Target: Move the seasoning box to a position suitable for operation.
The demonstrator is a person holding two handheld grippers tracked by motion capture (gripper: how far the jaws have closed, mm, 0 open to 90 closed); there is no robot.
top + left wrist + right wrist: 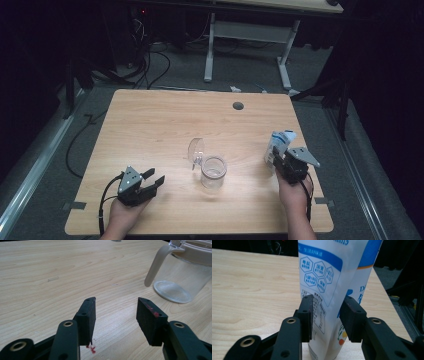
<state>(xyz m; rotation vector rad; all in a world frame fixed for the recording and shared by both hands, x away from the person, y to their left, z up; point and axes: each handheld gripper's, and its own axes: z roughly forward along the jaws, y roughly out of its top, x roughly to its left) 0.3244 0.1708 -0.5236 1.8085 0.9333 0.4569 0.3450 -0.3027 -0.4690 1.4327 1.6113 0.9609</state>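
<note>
Two sets of fingers work over the desk (150,120). The right gripper (327,315) has its fingers clenched on a white-and-blue carton (329,272), which stands upright between them near the desk's right edge. The left gripper (116,315) rests with fingers released and nothing between them; a clear glass jar (180,277) with its hinged lid (196,148) open stands ahead and to the right of those fingers.
</note>
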